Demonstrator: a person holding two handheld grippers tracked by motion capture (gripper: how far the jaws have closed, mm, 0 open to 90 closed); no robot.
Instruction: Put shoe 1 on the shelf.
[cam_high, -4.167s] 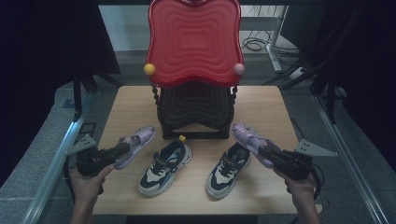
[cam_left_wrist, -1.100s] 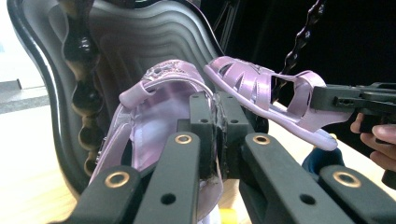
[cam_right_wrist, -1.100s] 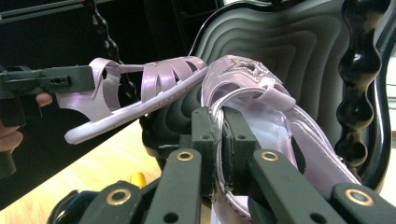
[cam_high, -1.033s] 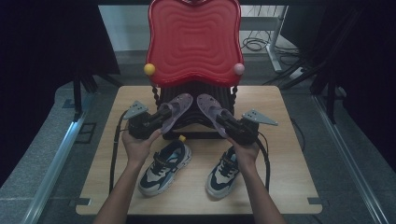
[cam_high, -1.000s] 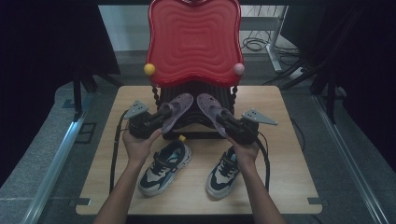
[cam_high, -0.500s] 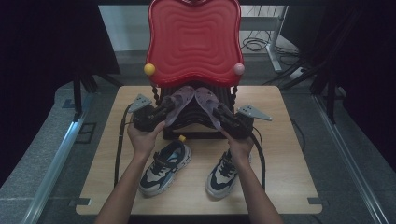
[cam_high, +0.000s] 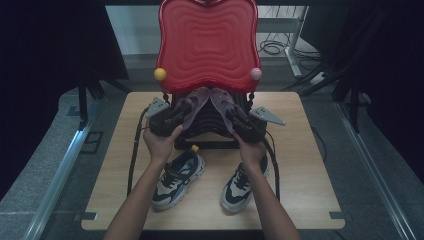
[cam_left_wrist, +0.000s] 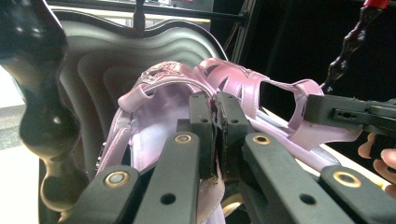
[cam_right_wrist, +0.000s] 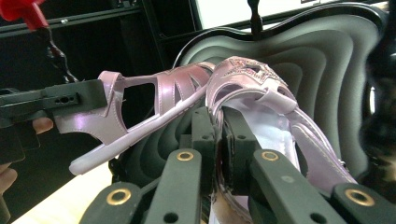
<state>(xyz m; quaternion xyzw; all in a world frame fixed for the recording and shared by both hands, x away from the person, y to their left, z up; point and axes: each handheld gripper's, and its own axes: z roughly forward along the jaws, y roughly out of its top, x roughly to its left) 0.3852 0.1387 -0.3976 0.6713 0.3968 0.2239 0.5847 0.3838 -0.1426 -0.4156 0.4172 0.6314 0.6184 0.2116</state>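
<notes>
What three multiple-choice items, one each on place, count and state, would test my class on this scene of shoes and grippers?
1. Where are the two pink sandals?
A. on the floor
B. held over the black rack
C. beside the sneakers

2. How many sneakers lie on the table?
A. one
B. two
C. four

3. How does the left gripper stand?
A. shut on a sandal
B. open, empty
C. shut on a sneaker

Key: 1 B, toes meet above the rack; 2 B, a pair lies near the front edge; 3 A, jaws pinch the sandal's edge.
</notes>
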